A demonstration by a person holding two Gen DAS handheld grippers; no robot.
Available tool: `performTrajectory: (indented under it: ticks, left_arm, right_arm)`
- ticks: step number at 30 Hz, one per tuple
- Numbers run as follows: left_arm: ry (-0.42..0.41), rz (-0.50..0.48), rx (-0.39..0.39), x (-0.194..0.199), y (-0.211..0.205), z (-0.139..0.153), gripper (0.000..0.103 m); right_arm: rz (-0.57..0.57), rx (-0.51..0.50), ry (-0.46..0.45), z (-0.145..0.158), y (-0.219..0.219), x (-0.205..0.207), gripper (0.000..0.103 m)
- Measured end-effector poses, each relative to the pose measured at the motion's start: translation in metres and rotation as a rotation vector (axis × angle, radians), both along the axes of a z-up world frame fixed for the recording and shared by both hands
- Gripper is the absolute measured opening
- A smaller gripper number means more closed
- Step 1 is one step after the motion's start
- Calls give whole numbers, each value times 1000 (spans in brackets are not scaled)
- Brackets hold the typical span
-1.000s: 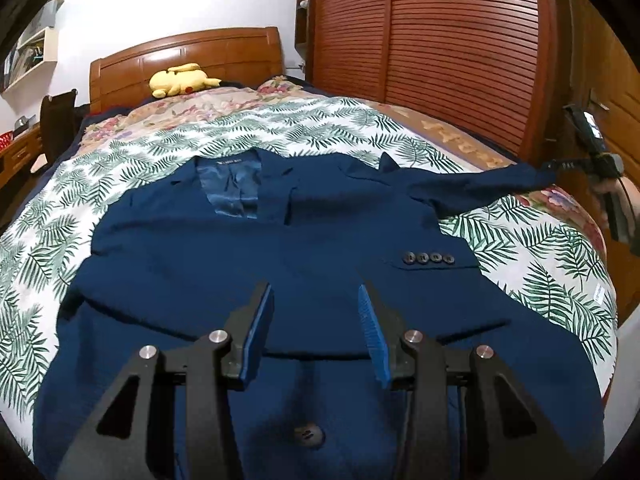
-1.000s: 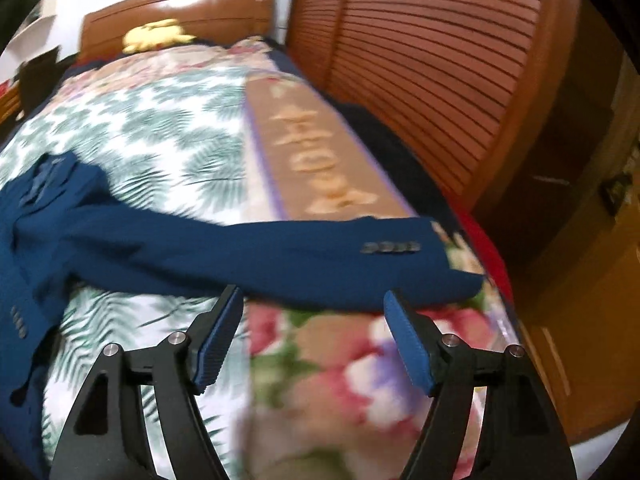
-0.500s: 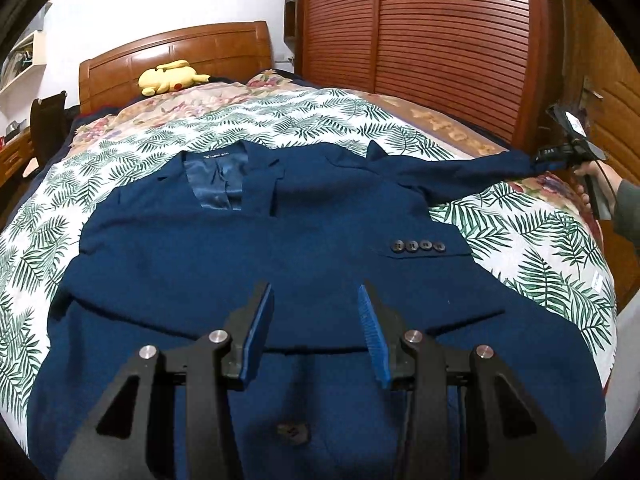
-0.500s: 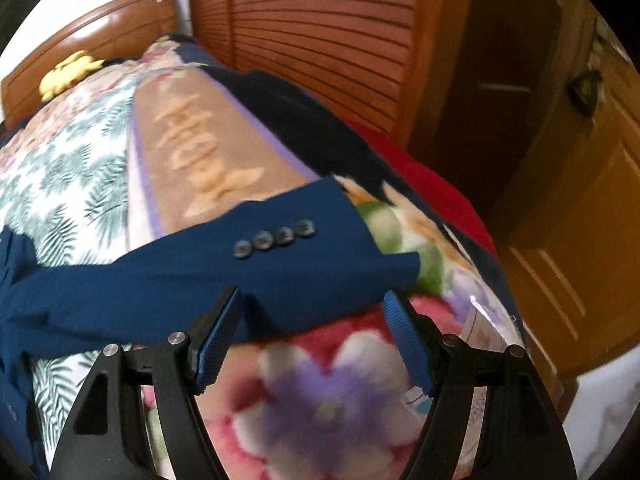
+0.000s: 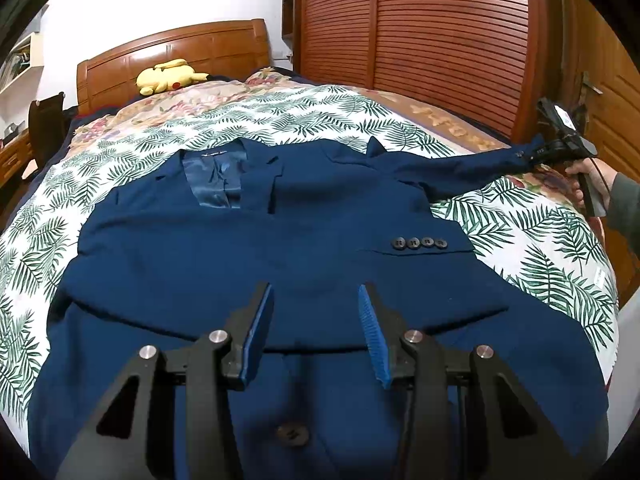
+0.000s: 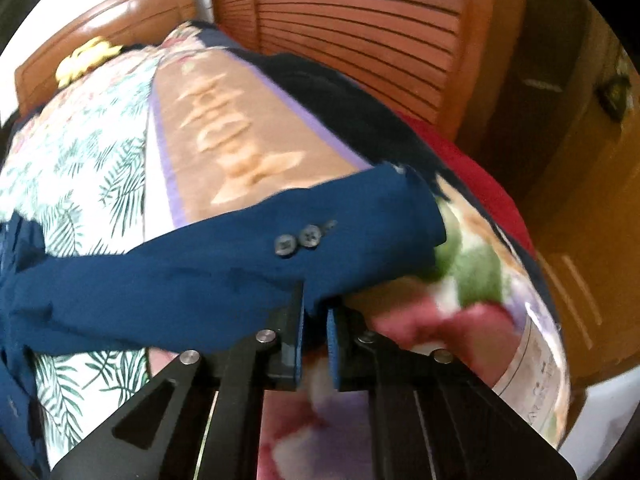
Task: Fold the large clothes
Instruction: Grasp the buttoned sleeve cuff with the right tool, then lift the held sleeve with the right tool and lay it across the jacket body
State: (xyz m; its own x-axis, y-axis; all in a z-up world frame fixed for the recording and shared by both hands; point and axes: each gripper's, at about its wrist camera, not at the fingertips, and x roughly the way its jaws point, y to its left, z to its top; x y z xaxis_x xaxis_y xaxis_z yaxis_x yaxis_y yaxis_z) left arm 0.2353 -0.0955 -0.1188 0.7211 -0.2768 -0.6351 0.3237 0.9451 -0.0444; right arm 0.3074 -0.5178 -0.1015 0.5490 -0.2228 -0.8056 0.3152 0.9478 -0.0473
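Note:
A navy suit jacket (image 5: 280,248) lies face up on the bed, collar toward the headboard. One sleeve is folded across its chest, its cuff buttons (image 5: 418,243) showing. The other sleeve (image 5: 460,168) stretches out to the right bed edge. My right gripper (image 6: 316,304) is closing there on the lower edge of that sleeve's cuff (image 6: 360,240), and navy cloth is pinched between its blue pads. In the left wrist view the right gripper (image 5: 560,148) is small at the far right, held by a hand (image 5: 588,184). My left gripper (image 5: 316,292) hovers open over the jacket's lower front with nothing between its fingers.
The leaf-print bedspread (image 5: 120,152) covers the bed, with a floral blanket (image 6: 460,320) at the right edge. A yellow plush toy (image 5: 168,76) lies by the wooden headboard (image 5: 180,48). Slatted wardrobe doors (image 5: 420,40) stand close behind the right side, and a dark chair (image 5: 44,128) stands at the left.
My right gripper has moved in and down onto the sleeve cuff and gone from wide open to shut on its edge. The left gripper has stayed in place, open.

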Motion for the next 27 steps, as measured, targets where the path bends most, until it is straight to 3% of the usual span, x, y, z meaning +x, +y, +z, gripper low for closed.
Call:
performTrajectory:
  ticks: [10,20,27]
  left_arm:
    - [-8,-10,-25,-7,8,9,43]
    - [-31,-7,-16,-25,28,24,43]
    - [-47,7,-15,-38,51,36,43]
  right_arm:
    - [182,-15,-118,56,65,-11,3]
    - [370,-109,-239,129,165,-23,2]
    - [495,-149,-294,161,239,-30,2]
